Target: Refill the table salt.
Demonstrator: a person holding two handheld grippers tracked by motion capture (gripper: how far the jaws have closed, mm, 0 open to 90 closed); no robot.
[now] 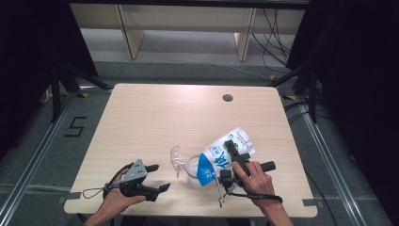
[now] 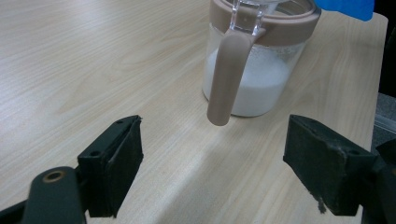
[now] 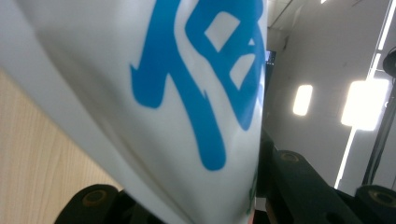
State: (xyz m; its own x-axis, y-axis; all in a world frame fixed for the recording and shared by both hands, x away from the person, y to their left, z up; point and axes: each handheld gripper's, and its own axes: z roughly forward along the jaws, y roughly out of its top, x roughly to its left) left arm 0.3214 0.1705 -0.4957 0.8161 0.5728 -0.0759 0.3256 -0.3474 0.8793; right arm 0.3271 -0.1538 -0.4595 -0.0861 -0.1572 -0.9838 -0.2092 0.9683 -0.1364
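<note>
Your wooden table (image 1: 150, 117) carries everything, and its far side with the round hole (image 1: 227, 98) is bare. The white and blue bag (image 1: 225, 155) is the biggest thing in hand: you hold it tilted, blue end down over the jar (image 1: 193, 173), and that end hides most of the jar's mouth in the high view. Your right gripper (image 1: 234, 157) has its jaws closed on the bag's sides; in the right gripper view the bag's blue print sits so close that the pads are covered. The jar stands near the table's front edge, between your two hands, about half full of a white filling; its top is cut off in the left gripper view, where the tan handle (image 2: 226, 74) faces you. The clear lid (image 1: 177, 157) stands open, hard to make out. Your left gripper (image 1: 157, 178) rests on the table, jaws wide apart, holding nothing.
</note>
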